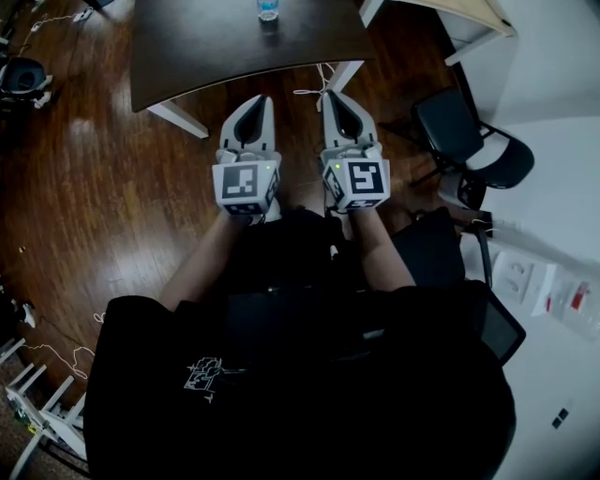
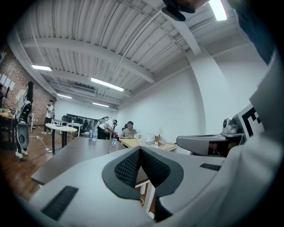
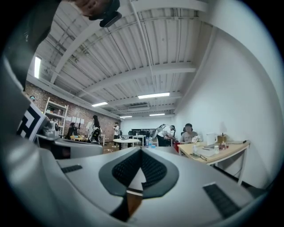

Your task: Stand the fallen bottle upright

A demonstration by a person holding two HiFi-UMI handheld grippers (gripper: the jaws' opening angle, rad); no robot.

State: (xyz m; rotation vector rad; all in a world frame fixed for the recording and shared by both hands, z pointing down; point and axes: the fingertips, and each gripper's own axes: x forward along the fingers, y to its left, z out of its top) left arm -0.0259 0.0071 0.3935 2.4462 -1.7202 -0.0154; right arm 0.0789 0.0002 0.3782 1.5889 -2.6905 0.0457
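Observation:
A clear water bottle (image 1: 267, 11) with a blue label stands upright on the dark table (image 1: 206, 47) at the top of the head view. In the left gripper view the bottle (image 2: 114, 145) rises just past the jaw tips, on the dark table (image 2: 75, 153). My left gripper (image 1: 255, 101) and right gripper (image 1: 336, 97) are held side by side in front of the table's near edge, short of the bottle. Both point level at the table. The left gripper (image 2: 140, 150) has its jaws closed together with nothing between them, and so does the right gripper (image 3: 142, 150).
A black chair (image 1: 473, 141) stands to the right of the table, and a light wooden desk (image 1: 469, 14) sits at the top right. Cables (image 1: 314, 89) hang by the table's white legs. Several people sit and stand at desks (image 2: 133, 141) far across the room.

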